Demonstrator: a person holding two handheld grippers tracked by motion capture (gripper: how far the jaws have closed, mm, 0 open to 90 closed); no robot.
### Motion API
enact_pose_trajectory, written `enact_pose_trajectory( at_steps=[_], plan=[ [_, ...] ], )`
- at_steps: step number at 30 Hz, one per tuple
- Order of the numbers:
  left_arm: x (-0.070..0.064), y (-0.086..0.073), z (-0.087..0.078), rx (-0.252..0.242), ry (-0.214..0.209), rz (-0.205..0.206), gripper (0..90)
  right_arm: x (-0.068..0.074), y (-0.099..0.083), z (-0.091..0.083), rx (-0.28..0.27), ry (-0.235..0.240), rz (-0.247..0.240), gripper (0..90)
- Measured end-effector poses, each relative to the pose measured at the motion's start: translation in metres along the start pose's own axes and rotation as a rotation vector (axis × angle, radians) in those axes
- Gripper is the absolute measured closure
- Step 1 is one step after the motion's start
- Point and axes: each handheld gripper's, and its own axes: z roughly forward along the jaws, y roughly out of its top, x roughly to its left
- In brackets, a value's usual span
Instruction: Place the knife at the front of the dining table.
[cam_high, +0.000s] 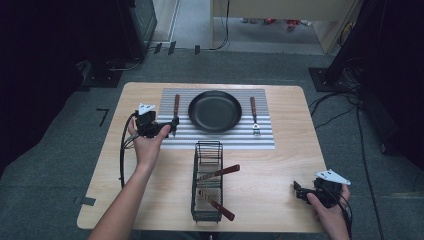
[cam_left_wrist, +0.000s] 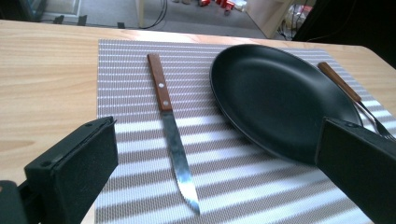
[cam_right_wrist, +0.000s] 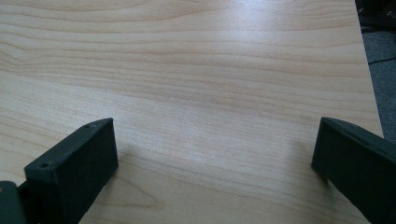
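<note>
Two grippers are in your hands, and both stand with jaws spread wide and nothing between them. Your left gripper (cam_high: 161, 129) sits at the left-centre of the high view, over the near left edge of the striped placemat (cam_high: 265, 137), with the wood-handled knife (cam_left_wrist: 173, 126) lying flat just ahead of its jaws. The black plate (cam_high: 215, 111) rests mid-mat, right of the knife, and a fork (cam_high: 254, 116) lies beyond it. Your right gripper (cam_high: 302, 191) hovers over the bare wooden table (cam_high: 280, 190) at lower right. A wire basket (cam_high: 207, 181) at bottom centre holds two wood-handled utensils.
</note>
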Motion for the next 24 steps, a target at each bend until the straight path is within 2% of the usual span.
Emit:
enact_pose_trajectory(
  at_steps=[4, 19, 24],
  plan=[
    [0.003, -0.011, -0.013, 0.006, 0.004, 0.022, 0.0, 0.0, 0.0, 0.0, 0.0, 0.0, 0.0, 0.0],
    [0.012, -0.061, -0.054, 0.013, 0.011, 0.037, 0.0, 0.0, 0.0, 0.0, 0.001, -0.001, 0.0, 0.0],
    [0.015, -0.071, -0.068, 0.01, 0.014, 0.043, 0.0, 0.0, 0.0, 0.0, 0.001, -0.001, 0.0, 0.0]
  ],
)
